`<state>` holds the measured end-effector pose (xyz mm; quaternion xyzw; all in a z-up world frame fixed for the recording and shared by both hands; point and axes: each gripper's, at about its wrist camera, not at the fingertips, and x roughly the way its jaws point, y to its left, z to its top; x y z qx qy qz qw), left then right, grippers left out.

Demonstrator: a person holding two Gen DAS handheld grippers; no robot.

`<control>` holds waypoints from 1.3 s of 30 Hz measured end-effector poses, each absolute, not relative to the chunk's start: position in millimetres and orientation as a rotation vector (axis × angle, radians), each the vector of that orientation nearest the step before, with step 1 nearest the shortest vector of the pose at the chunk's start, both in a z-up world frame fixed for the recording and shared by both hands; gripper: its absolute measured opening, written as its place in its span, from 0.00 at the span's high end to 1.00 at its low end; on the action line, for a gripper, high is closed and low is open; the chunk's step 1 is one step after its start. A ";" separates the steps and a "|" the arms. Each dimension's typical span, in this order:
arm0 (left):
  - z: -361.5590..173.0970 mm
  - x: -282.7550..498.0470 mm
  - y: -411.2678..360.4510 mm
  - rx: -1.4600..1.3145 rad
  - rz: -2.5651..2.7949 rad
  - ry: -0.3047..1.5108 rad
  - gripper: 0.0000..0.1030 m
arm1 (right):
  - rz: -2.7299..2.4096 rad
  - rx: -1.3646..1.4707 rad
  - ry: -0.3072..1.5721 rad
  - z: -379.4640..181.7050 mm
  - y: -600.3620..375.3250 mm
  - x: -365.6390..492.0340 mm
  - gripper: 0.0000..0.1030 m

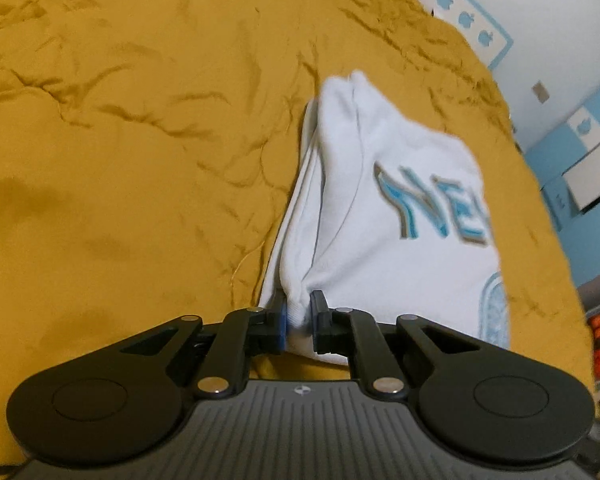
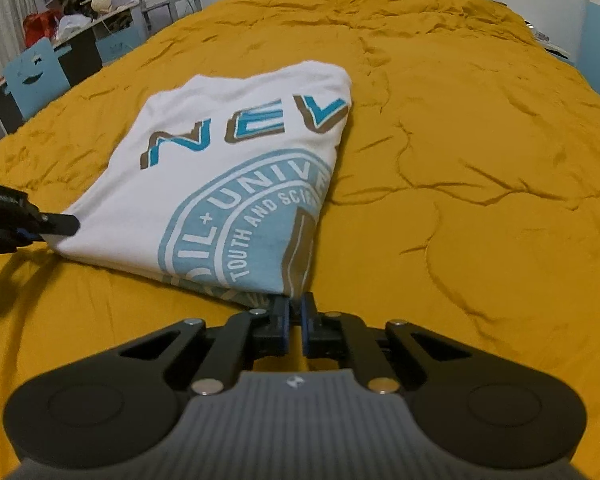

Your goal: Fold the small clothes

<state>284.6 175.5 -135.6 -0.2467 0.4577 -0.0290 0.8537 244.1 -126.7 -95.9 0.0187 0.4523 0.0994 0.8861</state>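
Observation:
A white T-shirt (image 2: pixel 204 184) with blue lettering and a round blue emblem lies folded on the mustard bedspread (image 2: pixel 460 160). My right gripper (image 2: pixel 296 308) is shut on its near right corner. My left gripper (image 1: pixel 299 312) is shut on a bunched edge of the same shirt (image 1: pixel 380 216), and its fingertips (image 2: pixel 60 224) show at the shirt's near left corner in the right wrist view. The near edge of the shirt is raised a little off the bed between the two grippers.
The wrinkled bedspread (image 1: pixel 120 140) fills most of both views. A blue chair (image 2: pixel 36 76) and a cluttered desk with shelves (image 2: pixel 92 12) stand off the bed's left side. White and blue walls and cabinets (image 1: pixel 580 128) lie beyond the right edge.

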 end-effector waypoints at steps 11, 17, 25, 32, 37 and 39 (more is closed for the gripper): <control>-127.9 280.8 174.4 -0.501 -0.048 1.023 0.78 | 0.202 0.109 0.991 -111.9 -137.6 248.5 1.00; -112.0 266.3 181.3 -0.488 -0.030 1.077 0.77 | 0.183 0.144 0.996 -100.3 -149.4 240.6 1.00; -80.1 265.6 189.2 -0.494 -0.029 0.930 0.49 | 0.152 0.236 0.935 -75.6 -174.4 240.2 0.79; -70.4 299.3 181.4 -0.483 -0.075 0.823 0.27 | 0.174 0.325 0.867 -63.6 -183.7 255.5 0.57; -81.0 329.5 184.8 -0.524 -0.104 0.775 0.20 | 0.184 0.392 0.824 -60.9 -186.9 281.6 0.45; -87.6 341.8 190.5 -0.553 -0.122 0.774 0.20 | 0.184 0.428 0.811 -62.8 -188.0 293.9 0.43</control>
